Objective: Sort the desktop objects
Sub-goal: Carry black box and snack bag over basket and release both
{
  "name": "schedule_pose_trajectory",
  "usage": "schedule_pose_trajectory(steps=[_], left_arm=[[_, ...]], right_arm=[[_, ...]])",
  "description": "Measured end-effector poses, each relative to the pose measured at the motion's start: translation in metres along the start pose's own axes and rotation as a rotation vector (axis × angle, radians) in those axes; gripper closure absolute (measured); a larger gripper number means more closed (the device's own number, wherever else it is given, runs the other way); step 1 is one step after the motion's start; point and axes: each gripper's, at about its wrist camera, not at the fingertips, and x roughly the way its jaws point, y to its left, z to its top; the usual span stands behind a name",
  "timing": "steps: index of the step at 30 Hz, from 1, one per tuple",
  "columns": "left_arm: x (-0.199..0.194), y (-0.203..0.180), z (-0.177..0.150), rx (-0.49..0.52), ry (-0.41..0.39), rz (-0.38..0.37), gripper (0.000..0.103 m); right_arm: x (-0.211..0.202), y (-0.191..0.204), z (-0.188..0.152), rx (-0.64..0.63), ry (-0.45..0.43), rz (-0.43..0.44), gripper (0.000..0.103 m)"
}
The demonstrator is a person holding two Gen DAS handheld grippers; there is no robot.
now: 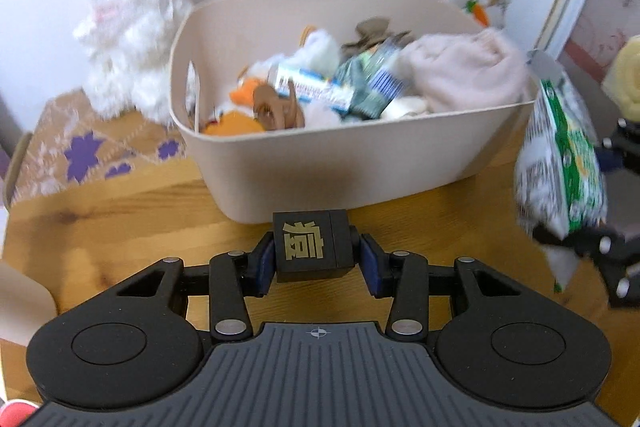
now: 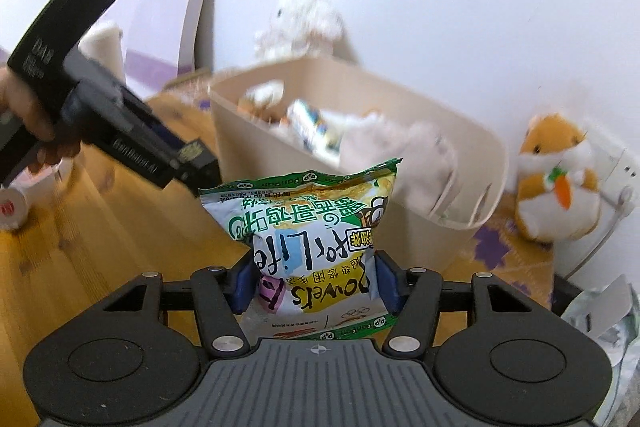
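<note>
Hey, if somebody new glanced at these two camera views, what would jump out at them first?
Probably the two held items: the left gripper clamps a black cube with a gold character, and the right gripper pinches a green-and-white snack bag. Just beyond them a beige bin crammed with toys and packets sits on the wooden table. A fluffy white plush rabbit stands left of the bin, an orange hamster plush to its right.
</note>
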Motion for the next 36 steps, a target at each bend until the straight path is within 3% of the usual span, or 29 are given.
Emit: schedule_pose_trajectory(steps=[8,14,21,27,31,33,36], left_arm=[[-0.048,0.003,0.016,0.043,-0.100,-0.009,0.059],[-0.064,0.006,0.050,0.049,-0.192,0.007,0.059],[-0.056,0.000,0.093,0.067,-0.252,0.032,0.059],[-0.024,-0.005,0.116,0.029,-0.219,0.051,0.059],[0.001,-0.005,0.117,-0.001,-0.139,0.070,0.059],[0.013,-0.001,0.117,-0.027,-0.075,0.030,0.059],[0.022,-0.001,0.111,-0.045,-0.052,0.043,0.059]], right_arm=[[-0.040,-0.018,0.035,-0.011,-0.110,-0.057,0.046],[-0.025,-0.032,0.079,-0.010,-0.197,-0.115,0.046],[-0.003,-0.041,0.117,0.023,-0.260,-0.166,0.046],[0.034,-0.048,0.133,0.079,-0.218,-0.165,0.046],[0.068,-0.047,0.129,0.082,-0.136,-0.165,0.046],[0.084,-0.045,0.126,0.069,-0.090,-0.184,0.046],[0.100,-0.039,0.117,0.062,-0.041,-0.189,0.044]])
